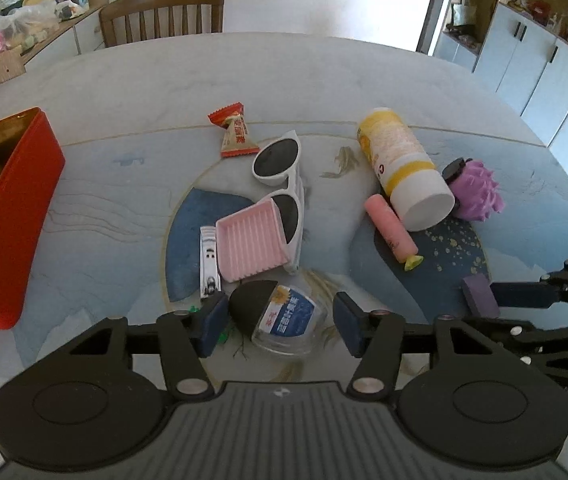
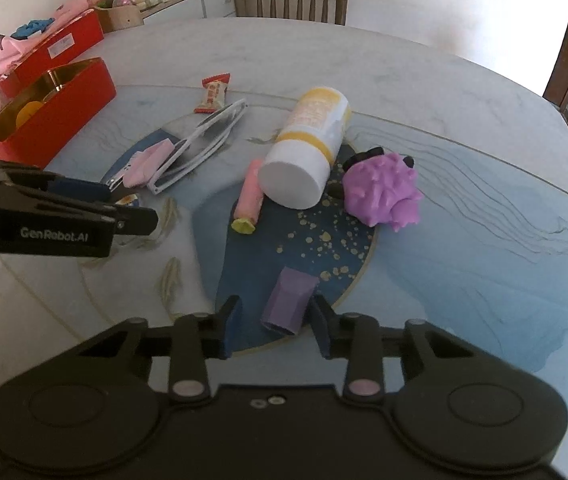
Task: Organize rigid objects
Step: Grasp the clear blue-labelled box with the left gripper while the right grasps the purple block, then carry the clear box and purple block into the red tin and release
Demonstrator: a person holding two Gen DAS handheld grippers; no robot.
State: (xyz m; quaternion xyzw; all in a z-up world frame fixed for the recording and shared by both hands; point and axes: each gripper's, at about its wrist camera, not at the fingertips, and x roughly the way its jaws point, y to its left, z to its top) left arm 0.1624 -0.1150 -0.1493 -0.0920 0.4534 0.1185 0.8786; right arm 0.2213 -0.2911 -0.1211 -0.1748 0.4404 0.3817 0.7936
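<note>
Lying sideways, black-capped clear jar

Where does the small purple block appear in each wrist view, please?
Left wrist: purple block at lower right, beside the right gripper.
Right wrist: purple block at bottom centre, between that gripper's jaws.
Shared landmark: the yellow-and-white bottle, lying beyond it.

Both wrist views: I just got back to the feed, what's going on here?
A person holds both grippers over a cluttered patterned table. The left gripper straddles a small clear jar with a black cap and blue label, its pads not yet pressing on it. The right gripper brackets a small purple block, also with gaps showing. White sunglasses and the open red box sit untouched.
</note>
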